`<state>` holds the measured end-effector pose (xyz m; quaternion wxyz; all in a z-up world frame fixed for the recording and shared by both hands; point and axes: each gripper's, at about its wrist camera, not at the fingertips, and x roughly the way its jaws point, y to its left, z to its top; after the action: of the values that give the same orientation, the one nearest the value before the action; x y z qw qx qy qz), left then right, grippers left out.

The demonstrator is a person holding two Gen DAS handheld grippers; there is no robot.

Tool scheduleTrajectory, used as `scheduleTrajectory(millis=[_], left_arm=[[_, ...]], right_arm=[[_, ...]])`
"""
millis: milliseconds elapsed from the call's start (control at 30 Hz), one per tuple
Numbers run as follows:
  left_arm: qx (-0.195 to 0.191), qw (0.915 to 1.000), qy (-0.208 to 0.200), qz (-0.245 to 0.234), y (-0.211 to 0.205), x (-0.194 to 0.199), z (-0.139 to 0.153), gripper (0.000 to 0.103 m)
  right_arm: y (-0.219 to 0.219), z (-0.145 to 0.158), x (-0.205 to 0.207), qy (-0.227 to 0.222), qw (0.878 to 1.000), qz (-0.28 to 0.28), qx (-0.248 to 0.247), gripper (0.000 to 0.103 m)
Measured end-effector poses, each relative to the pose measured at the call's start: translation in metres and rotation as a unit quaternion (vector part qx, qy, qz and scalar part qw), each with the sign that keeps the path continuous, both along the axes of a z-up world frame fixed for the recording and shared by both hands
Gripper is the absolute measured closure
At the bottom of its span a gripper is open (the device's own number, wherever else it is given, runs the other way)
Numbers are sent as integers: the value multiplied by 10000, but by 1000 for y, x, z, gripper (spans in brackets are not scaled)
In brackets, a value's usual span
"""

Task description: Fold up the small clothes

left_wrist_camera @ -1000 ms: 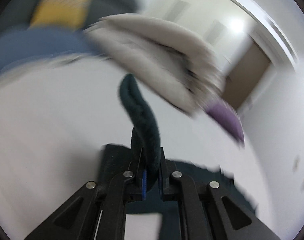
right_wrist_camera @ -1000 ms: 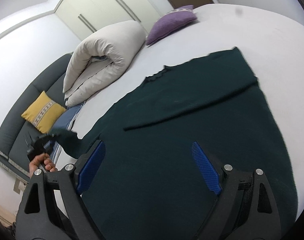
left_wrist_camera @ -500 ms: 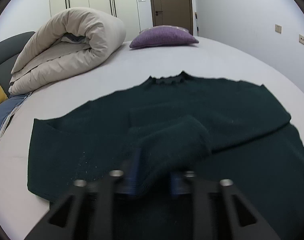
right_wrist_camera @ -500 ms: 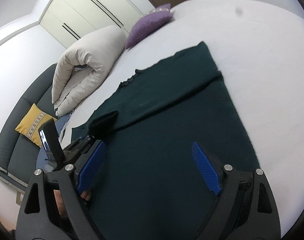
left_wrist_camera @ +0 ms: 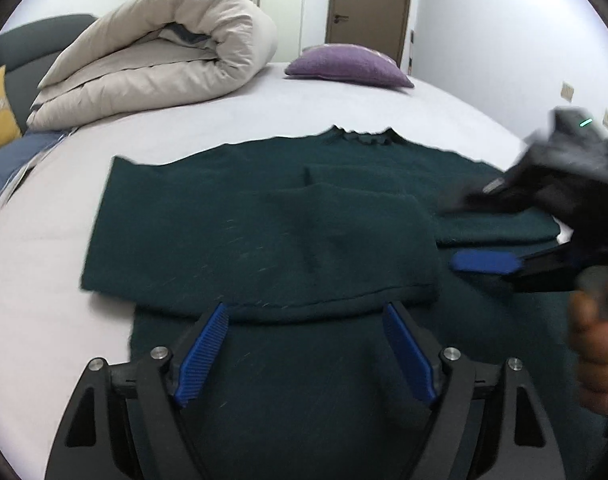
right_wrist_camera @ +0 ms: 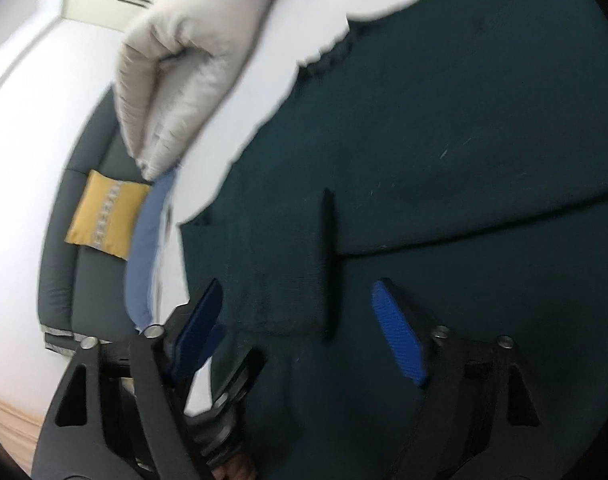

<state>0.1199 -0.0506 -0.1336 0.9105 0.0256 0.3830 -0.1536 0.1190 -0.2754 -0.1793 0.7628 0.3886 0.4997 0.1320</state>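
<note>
A dark green sweater (left_wrist_camera: 263, 232) lies flat on the white bed (left_wrist_camera: 43, 280), neck away from me. Both sleeves are folded across its chest. My left gripper (left_wrist_camera: 306, 312) hovers just short of the folded left sleeve (left_wrist_camera: 344, 248). Its jaws are opening and nothing is between the blue pads. My right gripper (left_wrist_camera: 464, 232) comes in blurred from the right, low over the other sleeve, held by a hand (left_wrist_camera: 596, 340). In the blurred right wrist view, the right gripper (right_wrist_camera: 297, 286) hangs over the sleeve end (right_wrist_camera: 287, 264). Its jaws are closing, still wide, and the pads press on nothing.
A rolled beige duvet (left_wrist_camera: 163, 52) and a purple pillow (left_wrist_camera: 348, 66) lie at the far end of the bed. A grey sofa with a yellow cushion (right_wrist_camera: 103, 212) and a blue cloth (left_wrist_camera: 3, 164) stand off the left side. A brown door (left_wrist_camera: 370, 8) is behind.
The left gripper carried the sleeve over the sweater's body, let it go and opened; the sleeve now lies flat. The right gripper swung low toward the sweater's left side, jaws narrowing slightly.
</note>
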Motion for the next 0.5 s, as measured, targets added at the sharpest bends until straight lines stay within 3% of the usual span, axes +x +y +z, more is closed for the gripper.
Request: scheduleTrajectory(millis=[133,233,300,367,500], left_arm=[[-460,9986,134,216,30,-5,2,21],[-728,9962,247,406,48,-4,1,21],[-856,9946,242,533,58,-4,3,21],[-986,9931,178,617,67,-5,8,21],[-1205,9896,103,779,83,-1,18,21]], right_arm=[[21,-4,9,-31,9993,143,-331,41],[36,-2,13,-31,9973,379,-636,66],[44,4,13,-90,9936,542,-989,89],[51,16,10,-250,9898,639,-1248,95],[53,59,9,-775,9785,782,-1745,96]])
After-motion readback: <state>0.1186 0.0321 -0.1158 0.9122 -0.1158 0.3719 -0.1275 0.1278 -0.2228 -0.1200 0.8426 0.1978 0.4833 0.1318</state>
